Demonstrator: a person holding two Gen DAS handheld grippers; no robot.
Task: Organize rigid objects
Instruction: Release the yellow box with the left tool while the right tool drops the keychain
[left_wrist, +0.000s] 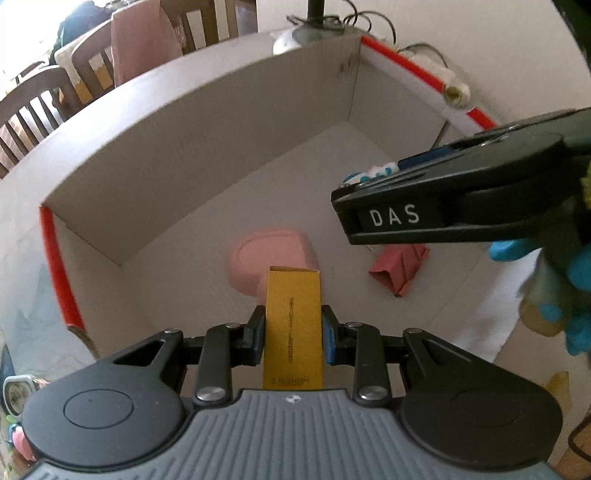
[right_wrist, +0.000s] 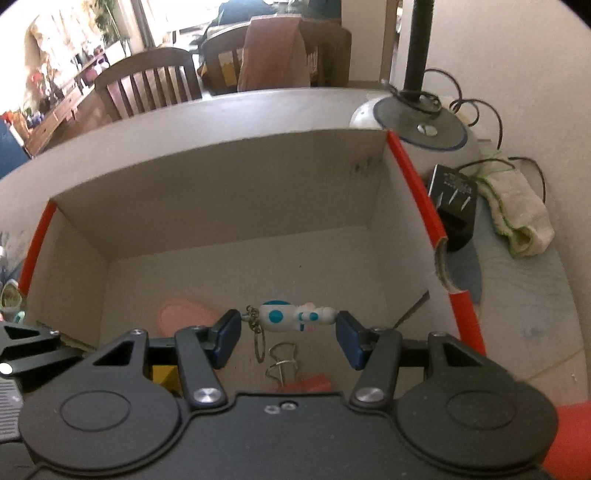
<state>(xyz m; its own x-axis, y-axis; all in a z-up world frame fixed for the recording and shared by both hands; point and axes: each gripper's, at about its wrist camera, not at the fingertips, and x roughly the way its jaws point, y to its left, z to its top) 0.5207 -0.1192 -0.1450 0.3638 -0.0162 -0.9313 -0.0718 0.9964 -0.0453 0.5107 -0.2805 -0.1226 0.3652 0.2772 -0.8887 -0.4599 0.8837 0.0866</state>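
Left gripper (left_wrist: 293, 334) clamps a yellow carton (left_wrist: 293, 325) at its sides, long axis pointing down into the box (left_wrist: 192, 173); right gripper (right_wrist: 288, 332) pinches a keychain figure (right_wrist: 295, 316) end to end, crosswise; both hang over the box floor, a pink case (left_wrist: 258, 254) straight below the carton.

Matt cardboard box (right_wrist: 229, 192) — glossy plastic astronaut keychain (right_wrist: 291, 316), matt yellow paper carton (left_wrist: 293, 325)

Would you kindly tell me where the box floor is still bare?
Bare floor runs along the cardboard box's back wall and into the far corner. It is crowded nearer, around the pink case and the pink folded paper.
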